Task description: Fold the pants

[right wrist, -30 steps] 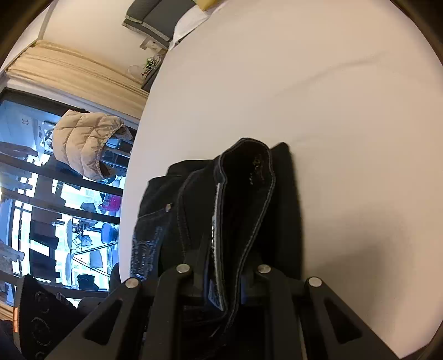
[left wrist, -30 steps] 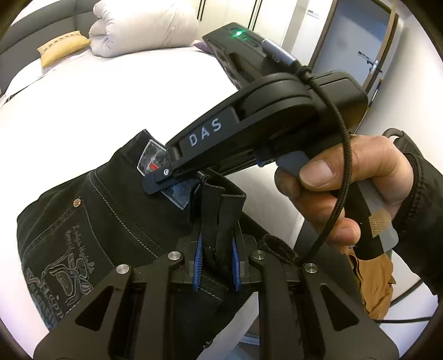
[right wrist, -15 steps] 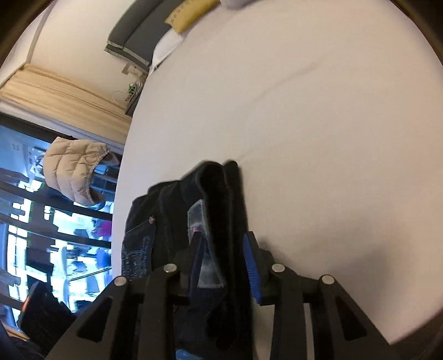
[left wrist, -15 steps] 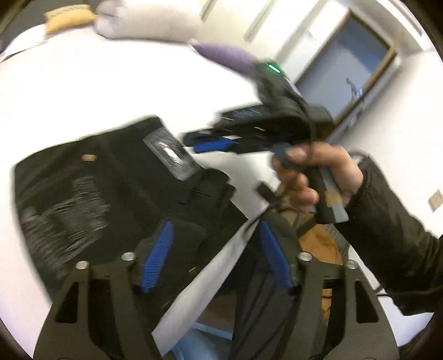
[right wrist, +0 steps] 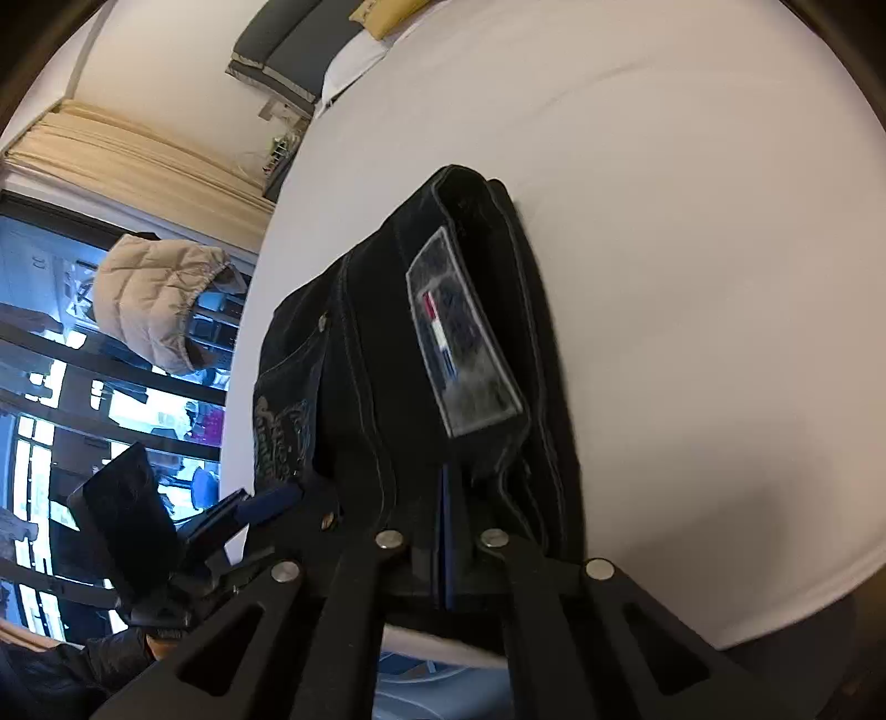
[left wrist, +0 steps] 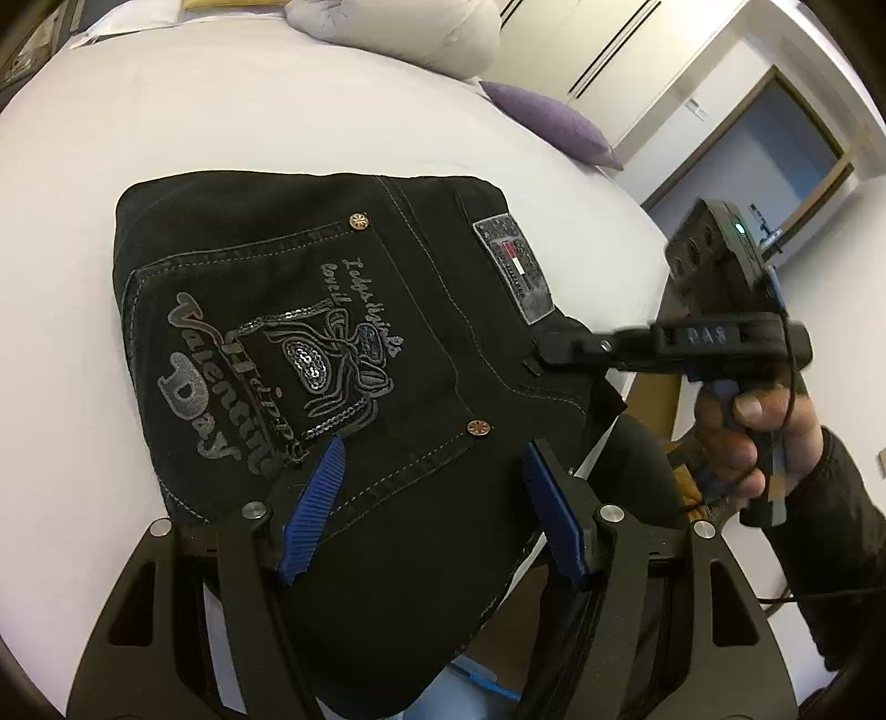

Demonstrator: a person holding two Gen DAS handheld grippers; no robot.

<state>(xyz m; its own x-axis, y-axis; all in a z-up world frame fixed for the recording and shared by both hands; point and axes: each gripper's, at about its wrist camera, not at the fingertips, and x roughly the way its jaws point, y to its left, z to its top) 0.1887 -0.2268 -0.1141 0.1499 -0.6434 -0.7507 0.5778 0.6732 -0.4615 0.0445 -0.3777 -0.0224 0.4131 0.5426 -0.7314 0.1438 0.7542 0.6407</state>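
Black pants [left wrist: 343,343] lay folded on white bed [left wrist: 221,122], purple pillow [left wrist: 554,124] behind, left gripper [left wrist: 434,509] fingers had let go, spread, right gripper [right wrist: 443,531] fingers just pressed together, waistband no longer pinched.

- I am working in a bedroom of a home.
- A wide bed [left wrist: 232,116] with a white sheet fills the scene.
- A white duvet [left wrist: 410,27] and a purple pillow [left wrist: 554,124] lie at its far end.
- A beige puffer jacket [right wrist: 155,304] hangs by the window [right wrist: 55,387] at left.
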